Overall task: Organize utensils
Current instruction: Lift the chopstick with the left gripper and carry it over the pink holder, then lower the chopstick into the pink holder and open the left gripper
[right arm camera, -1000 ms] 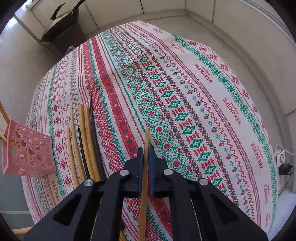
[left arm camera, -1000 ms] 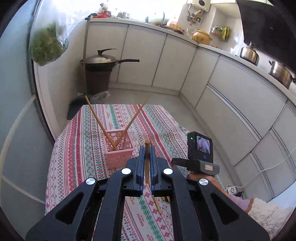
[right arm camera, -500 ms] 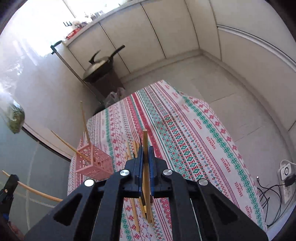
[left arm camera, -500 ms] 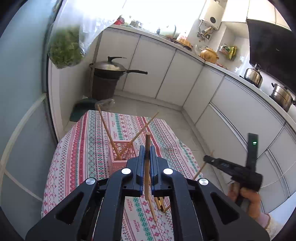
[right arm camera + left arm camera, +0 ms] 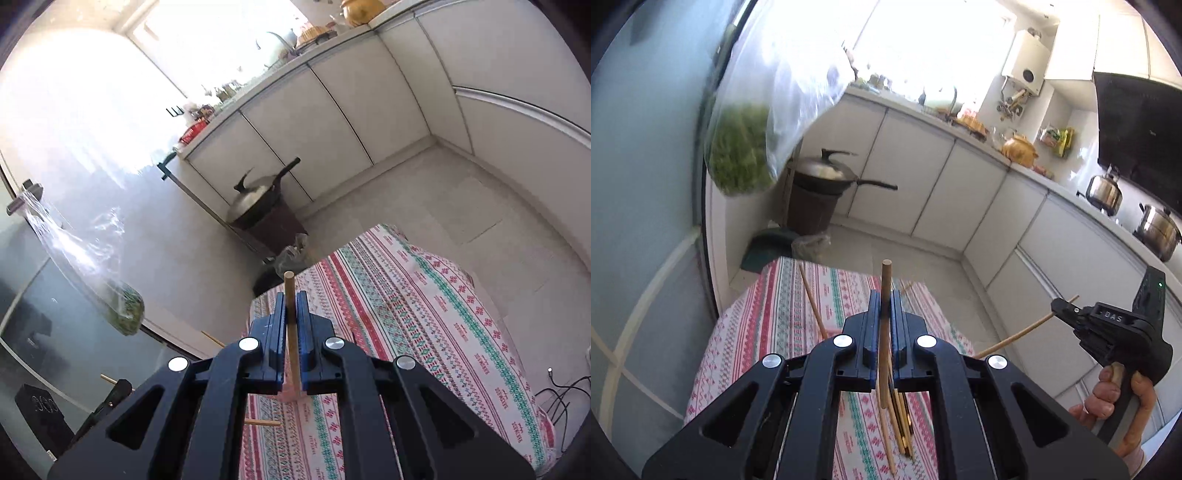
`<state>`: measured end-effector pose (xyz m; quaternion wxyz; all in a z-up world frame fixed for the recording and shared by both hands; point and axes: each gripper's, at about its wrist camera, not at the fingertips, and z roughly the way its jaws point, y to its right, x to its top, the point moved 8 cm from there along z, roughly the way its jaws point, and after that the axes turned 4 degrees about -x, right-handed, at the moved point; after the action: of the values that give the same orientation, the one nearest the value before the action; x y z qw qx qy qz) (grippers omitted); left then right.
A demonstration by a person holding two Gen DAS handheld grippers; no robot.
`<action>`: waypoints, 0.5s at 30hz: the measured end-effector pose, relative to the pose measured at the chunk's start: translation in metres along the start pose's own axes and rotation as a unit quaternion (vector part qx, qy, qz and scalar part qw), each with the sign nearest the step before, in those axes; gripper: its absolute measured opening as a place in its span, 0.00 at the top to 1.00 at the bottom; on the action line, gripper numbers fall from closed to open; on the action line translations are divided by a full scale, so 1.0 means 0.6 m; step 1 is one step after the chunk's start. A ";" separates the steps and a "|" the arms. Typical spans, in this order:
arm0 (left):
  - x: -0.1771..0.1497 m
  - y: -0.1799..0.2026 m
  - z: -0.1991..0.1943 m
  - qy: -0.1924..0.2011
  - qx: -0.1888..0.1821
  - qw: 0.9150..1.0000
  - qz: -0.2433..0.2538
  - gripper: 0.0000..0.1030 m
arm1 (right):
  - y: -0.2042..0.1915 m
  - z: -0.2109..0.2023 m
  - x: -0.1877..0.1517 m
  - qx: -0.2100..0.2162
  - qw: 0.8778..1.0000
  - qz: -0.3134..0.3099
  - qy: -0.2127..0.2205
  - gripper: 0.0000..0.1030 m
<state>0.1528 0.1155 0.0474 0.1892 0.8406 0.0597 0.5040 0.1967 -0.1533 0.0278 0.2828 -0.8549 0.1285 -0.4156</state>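
Left wrist view: left gripper (image 5: 882, 306) clamped shut on one light wooden chopstick (image 5: 885, 332), blue fingers (image 5: 873, 325) pinching it about midway, round top end poking up past the fingertips, lower end hanging down below them. Off to the right of those fingers, right gripper (image 5: 1057, 306) held in a hand (image 5: 1115, 391), also pinching a thin wooden stick (image 5: 1027, 329) that slants down-left from its tip. Below and just behind the left fingers, loose bundle of tan and dark chopsticks (image 5: 901, 421) lying flat on the red-green-white patterned tablecloth (image 5: 775, 314) covering the table. Ahead and slightly left of the fingers, another slanted chopstick (image 5: 812, 302) sticking up, probably from the holder, though the holder itself mostly hidden behind the fingers here.

Right wrist view: same story, closed tight on a pale wooden chopstick (image 5: 291, 332) standing near upright between the fingers (image 5: 303, 332), tip above them. Just under the fingertips, a peek of the pink plastic basket (image 5: 290, 396).

Looks like the carry step, one stick per gripper, both lifted clear of the table. Next move probably calls for tipping each stick point-down, lining up over the basket opening, lowering, then letting go. Risky bit: sticks already in there leaning across the opening.
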 end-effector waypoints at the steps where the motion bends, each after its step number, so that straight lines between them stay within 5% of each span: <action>1: 0.013 0.000 -0.001 0.007 0.003 1.000 -0.001 0.96 | -0.009 -0.002 0.009 0.006 1.000 -0.002 0.005 0.95; 9: 0.071 -0.013 0.027 0.047 0.040 0.998 -0.005 0.96 | -0.036 0.016 0.024 0.028 1.000 0.001 0.002 0.94; 15: 0.052 -0.057 0.082 0.024 0.062 0.998 -0.020 0.96 | -0.039 0.060 0.013 0.019 1.000 0.000 -0.014 0.94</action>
<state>0.2134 0.1435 0.0394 0.1452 0.8368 0.1123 0.5158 0.2293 -0.1246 0.0288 0.3012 -0.8549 0.1165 -0.4059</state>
